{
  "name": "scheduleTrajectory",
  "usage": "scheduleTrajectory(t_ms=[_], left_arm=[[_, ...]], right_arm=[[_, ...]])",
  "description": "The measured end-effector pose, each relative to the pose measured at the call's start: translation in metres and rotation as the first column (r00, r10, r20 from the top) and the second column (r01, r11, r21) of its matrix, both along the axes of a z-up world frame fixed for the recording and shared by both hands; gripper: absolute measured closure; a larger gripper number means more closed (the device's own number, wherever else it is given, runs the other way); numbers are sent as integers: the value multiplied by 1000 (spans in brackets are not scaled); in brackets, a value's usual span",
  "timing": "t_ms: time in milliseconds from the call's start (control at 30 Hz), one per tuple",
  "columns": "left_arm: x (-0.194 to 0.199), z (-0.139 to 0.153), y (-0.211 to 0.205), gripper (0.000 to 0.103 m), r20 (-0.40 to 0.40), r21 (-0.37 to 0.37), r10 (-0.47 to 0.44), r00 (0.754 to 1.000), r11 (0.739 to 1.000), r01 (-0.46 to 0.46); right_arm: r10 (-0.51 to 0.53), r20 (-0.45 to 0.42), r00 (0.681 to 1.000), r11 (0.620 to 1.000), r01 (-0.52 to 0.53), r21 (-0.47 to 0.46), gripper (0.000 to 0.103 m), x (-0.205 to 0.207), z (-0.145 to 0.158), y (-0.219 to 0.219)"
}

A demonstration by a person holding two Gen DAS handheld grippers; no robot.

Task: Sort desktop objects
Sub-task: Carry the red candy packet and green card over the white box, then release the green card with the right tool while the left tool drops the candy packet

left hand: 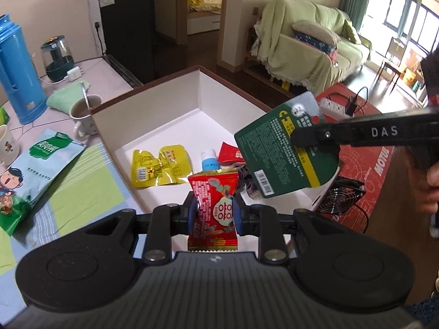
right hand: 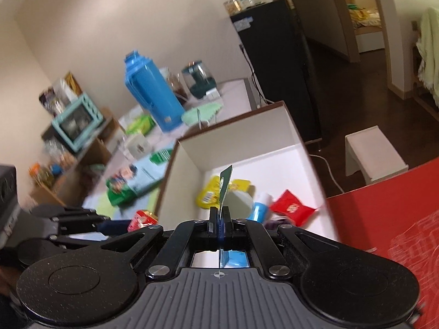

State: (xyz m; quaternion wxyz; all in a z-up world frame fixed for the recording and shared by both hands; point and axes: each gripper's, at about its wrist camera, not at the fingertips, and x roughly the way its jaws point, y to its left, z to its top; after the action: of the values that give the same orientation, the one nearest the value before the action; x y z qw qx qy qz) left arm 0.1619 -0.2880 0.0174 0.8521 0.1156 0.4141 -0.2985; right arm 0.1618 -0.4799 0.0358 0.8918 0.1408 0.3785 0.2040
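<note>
My left gripper [left hand: 214, 213] is shut on a red snack packet [left hand: 215, 203], held just above the near edge of a white box [left hand: 153, 104]. From the right, my right gripper [left hand: 295, 137] is shut on a flat dark green packet [left hand: 285, 148] that hangs over the box. In the right wrist view that green packet [right hand: 225, 185] stands edge-on between the closed fingers of the right gripper [right hand: 219, 213]. Inside the box lie yellow packets [left hand: 157, 166], a small white and blue bottle [left hand: 210, 160] and a red packet [left hand: 229, 152]. The left gripper's red packet [right hand: 142, 218] shows at the lower left.
A large green and blue snack bag [left hand: 35, 167] lies on the checked tablecloth left of the box. Behind it stand a mug with a spoon [left hand: 83, 115], a blue thermos [left hand: 19, 74] and a glass kettle [left hand: 56, 56]. A red box [right hand: 389, 219] sits right of the white box.
</note>
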Motion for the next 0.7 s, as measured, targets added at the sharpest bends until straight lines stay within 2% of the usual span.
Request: scheduleTrajectory(t_ms=[333, 700], left_arm=[[19, -25, -15, 81, -55, 62, -7, 998, 998, 10], [29, -55, -26, 81, -129, 106, -8, 992, 994, 22]], right_arm=[[138, -64, 988, 984, -144, -106, 103, 26, -19, 5], [210, -160, 964, 958, -236, -164, 103, 40, -43, 9]])
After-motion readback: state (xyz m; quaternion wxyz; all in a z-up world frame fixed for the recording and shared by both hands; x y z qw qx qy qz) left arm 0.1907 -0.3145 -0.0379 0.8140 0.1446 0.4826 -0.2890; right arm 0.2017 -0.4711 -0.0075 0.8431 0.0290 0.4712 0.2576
